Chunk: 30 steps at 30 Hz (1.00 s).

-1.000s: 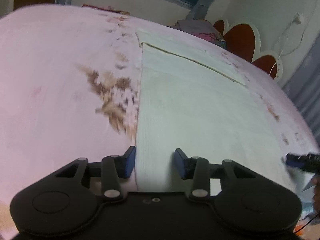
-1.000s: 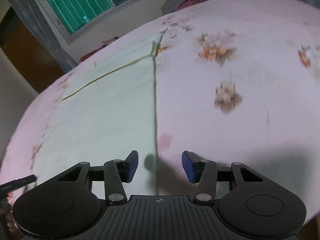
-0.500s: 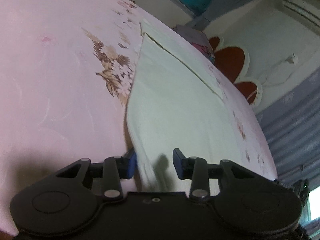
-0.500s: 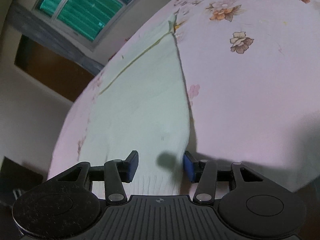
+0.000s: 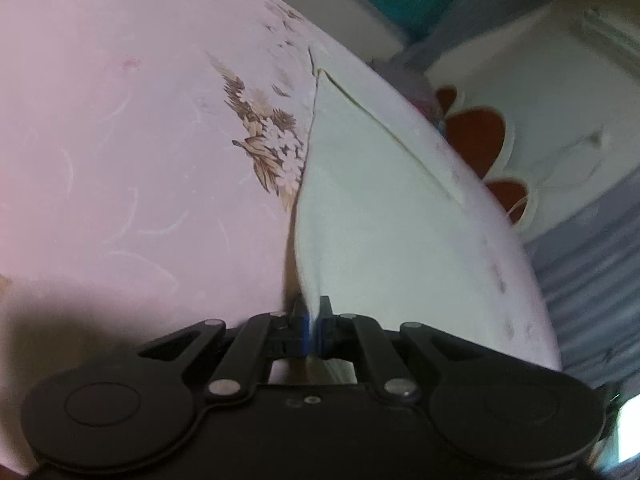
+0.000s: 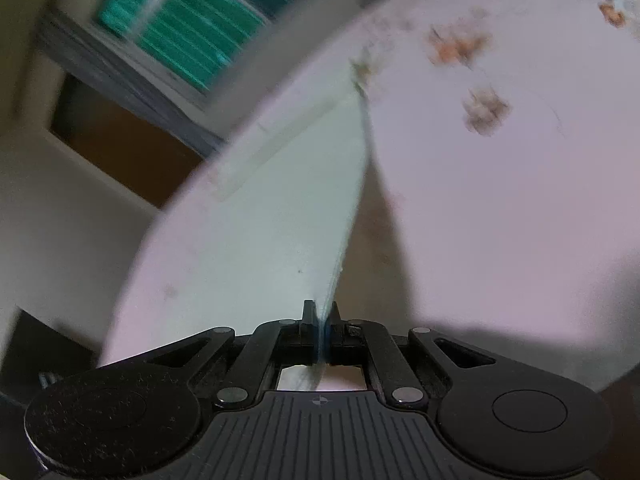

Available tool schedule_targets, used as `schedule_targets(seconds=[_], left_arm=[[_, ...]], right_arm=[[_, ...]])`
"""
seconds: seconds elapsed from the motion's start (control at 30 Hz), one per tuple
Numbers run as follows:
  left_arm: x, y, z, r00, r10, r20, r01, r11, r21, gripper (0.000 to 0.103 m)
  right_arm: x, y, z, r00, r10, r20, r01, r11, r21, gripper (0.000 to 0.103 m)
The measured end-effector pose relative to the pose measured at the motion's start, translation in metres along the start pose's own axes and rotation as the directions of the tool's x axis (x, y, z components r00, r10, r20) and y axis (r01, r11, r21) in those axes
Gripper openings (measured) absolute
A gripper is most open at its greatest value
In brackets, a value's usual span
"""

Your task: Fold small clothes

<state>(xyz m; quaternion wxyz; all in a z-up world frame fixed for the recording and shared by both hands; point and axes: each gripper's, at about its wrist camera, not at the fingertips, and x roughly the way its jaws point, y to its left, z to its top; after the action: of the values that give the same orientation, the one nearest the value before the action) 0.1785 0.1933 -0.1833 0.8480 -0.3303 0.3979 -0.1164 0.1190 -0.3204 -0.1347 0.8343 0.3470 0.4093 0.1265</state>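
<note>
The pale green garment is spread flat on the bed, its near hem towards the cameras and its far end, where a fold line or flap edge is seen running across it, towards the window. Its two near corners are gripped: the left tongs are clamped on the corner at the garment's left side edge, and the right tongs are clamped on the corner at its right side edge, both pairs of jaws having just been closing with cloth between them. From this it is judged that the fold itself is not yet made; only the grasp is done, and the carrying of the near hem over towards the far end is left, with any further folds after that. Both side edges of the garment are raised a little off the sheet near the tongs, with a shadow seen beneath them. Left of the garment, the pink flowered sheet lies bare, a brown flower print just beside the cloth edge; right of the garment, more bare sheet with scattered prints is seen. Beyond the garment's far end, a heap of other clothes and a headboard with red heart shapes are seen, well apart from it, so room for the fold is judged ample.
</note>
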Motion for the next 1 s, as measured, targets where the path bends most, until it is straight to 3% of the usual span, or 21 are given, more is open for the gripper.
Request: schedule_targets(seconds=[0.07,0.23,0.37,0.6,0.77,0.87,1.0], left_arm=[[-0.004,-0.001,0.000,1.000,-0.011,0.018,0.012,1.000,-0.028,0.003],[-0.018,-0.016,0.014,0.994,-0.057,0.092,0.061,0.997,-0.043,0.003],[-0.031,-0.041,0.043,0.977,-0.117,0.176,0.122,0.992,-0.021,0.003],[-0.021,-0.104,0.131,0.933,-0.219,0.286,0.206,0.976,0.074,0.003],[0.012,-0.132,0.202,0.912,-0.246,0.328,0.225,0.969,0.102,0.003],[0.051,-0.133,0.241,0.918,-0.238,0.318,0.220,0.971,0.091,0.003],[0.123,-0.109,0.275,0.958,-0.181,0.223,0.179,0.983,0.027,0.003]], right_arm=[[0.010,-0.003,-0.001,0.999,-0.025,-0.033,0.025,1.000,-0.001,0.002],[-0.007,0.015,0.015,0.998,0.034,0.048,-0.033,0.999,-0.025,0.002],[-0.015,0.045,0.043,0.991,0.081,0.107,-0.071,0.993,-0.100,0.002],[-0.014,0.106,0.131,0.961,0.166,0.223,-0.114,0.967,-0.228,0.002],[0.011,0.129,0.212,0.938,0.195,0.288,-0.130,0.964,-0.230,0.002],[0.039,0.135,0.263,0.937,0.174,0.302,-0.108,0.969,-0.224,0.002],[0.100,0.118,0.313,0.959,0.106,0.264,-0.073,0.988,-0.133,0.002]])
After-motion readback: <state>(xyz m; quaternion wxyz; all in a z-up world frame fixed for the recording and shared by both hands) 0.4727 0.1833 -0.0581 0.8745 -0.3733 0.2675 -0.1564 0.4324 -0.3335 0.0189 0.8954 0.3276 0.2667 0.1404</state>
